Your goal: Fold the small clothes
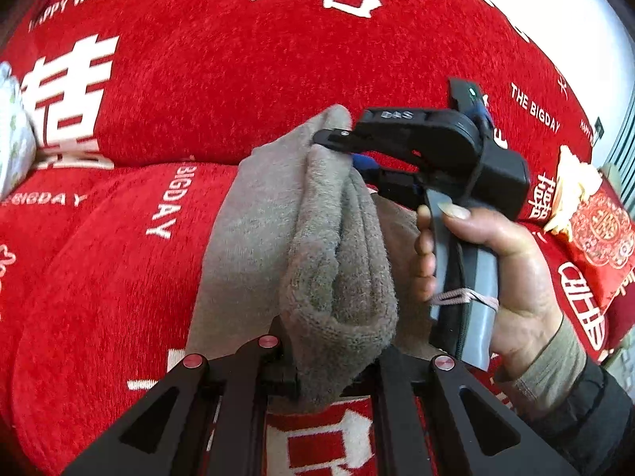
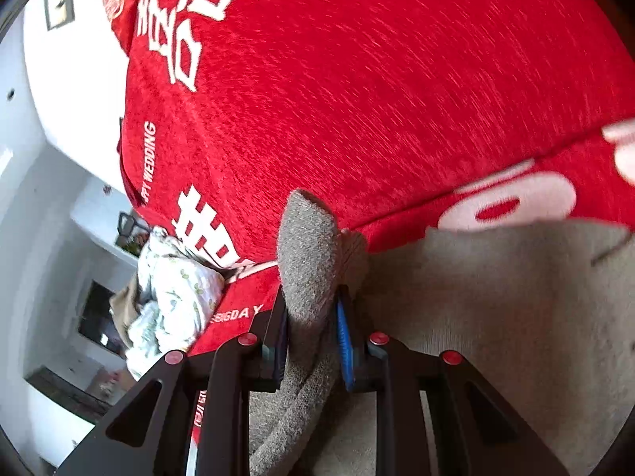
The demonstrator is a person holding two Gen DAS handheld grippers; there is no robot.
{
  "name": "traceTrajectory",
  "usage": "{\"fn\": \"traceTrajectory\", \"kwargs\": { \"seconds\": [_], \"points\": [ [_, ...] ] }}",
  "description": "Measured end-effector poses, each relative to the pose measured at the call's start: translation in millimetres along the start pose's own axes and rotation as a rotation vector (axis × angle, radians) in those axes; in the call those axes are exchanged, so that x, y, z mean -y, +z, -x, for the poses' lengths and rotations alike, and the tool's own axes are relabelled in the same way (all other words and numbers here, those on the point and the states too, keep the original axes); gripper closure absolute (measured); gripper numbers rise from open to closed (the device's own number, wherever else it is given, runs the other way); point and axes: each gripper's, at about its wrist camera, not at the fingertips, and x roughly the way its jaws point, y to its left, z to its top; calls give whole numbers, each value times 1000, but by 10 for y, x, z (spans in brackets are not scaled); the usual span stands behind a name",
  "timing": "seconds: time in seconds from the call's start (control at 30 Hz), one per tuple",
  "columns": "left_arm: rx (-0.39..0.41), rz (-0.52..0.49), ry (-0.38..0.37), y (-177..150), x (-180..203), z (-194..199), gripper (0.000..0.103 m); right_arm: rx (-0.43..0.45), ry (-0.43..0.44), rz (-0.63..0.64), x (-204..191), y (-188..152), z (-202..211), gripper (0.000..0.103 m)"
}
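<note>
A small grey fleece garment (image 1: 278, 214) lies on a red sofa cover (image 1: 222, 79) printed with white characters. My left gripper (image 1: 333, 361) is shut on a bunched fold of the garment near its lower edge. My right gripper (image 1: 337, 146), held by a hand, comes in from the right and is shut on the garment's upper edge. In the right wrist view, my right gripper (image 2: 311, 329) pinches a grey fold (image 2: 309, 246) that sticks up between its fingers, and the rest of the garment (image 2: 496, 297) spreads to the right.
A crumpled white floral cloth (image 2: 170, 297) lies on the sofa to the left, also at the left edge in the left wrist view (image 1: 12, 135). A red and gold cushion (image 1: 595, 234) sits at the right. White walls and a room floor (image 2: 51, 238) lie beyond the sofa's end.
</note>
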Motion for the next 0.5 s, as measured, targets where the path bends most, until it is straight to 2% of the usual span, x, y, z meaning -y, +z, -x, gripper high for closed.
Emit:
{"fn": "traceTrajectory", "kwargs": {
  "seconds": [0.5],
  "points": [
    [-26,-110,63,61,581,-77,93,-44,-42,114,-7,243,291,80]
  ]
}}
